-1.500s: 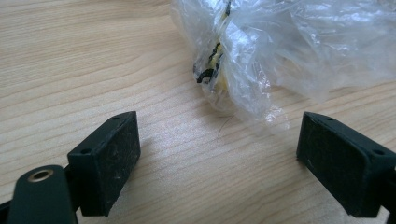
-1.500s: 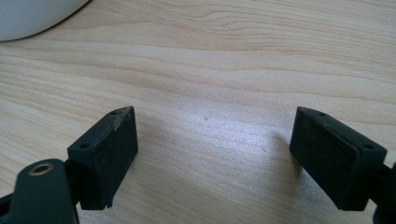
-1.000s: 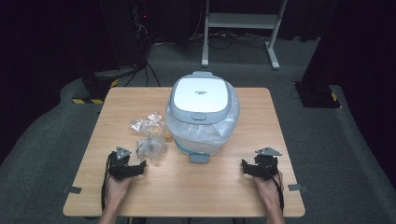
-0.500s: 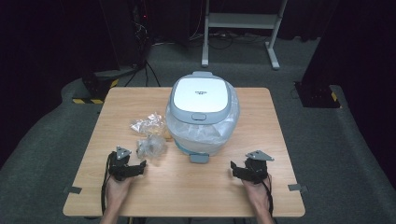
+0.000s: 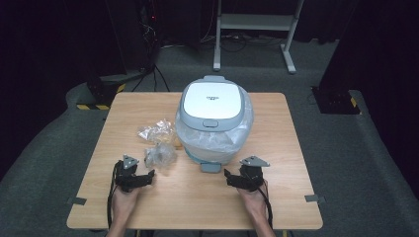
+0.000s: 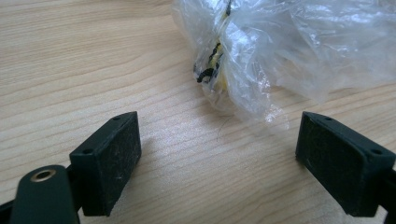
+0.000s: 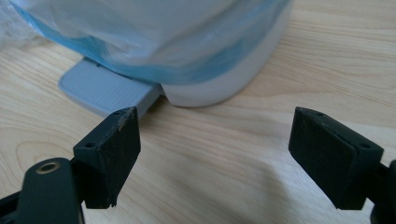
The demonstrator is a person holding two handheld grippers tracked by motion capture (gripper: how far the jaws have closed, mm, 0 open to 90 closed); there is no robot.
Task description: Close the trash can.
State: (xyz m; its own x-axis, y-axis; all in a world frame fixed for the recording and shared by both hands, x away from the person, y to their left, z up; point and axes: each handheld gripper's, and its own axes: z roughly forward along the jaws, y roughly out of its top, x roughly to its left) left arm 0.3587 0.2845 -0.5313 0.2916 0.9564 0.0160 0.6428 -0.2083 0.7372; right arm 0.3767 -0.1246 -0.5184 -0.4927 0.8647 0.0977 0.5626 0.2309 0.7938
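My left tongs [image 5: 144, 176] were wide open, low on the bench [image 5: 197, 207], aimed at the near bag [image 5: 159, 154] so I could pinch it. My right tongs [image 5: 230, 177] were open too, aimed at the bin [image 5: 213, 121] and its pedal [image 5: 210, 167].

A grey and white lidded bin [image 5: 213, 118] is standing upright at the upper centre of the frame on the counter [image 5: 276, 197], its lid shut and a clear plastic liner bulging around its body. Its grey foot pedal [image 5: 210, 167] is sticking out at the near side. 2 crumpled clear plastic bags [image 5: 159, 143] are lying just left of the bin.
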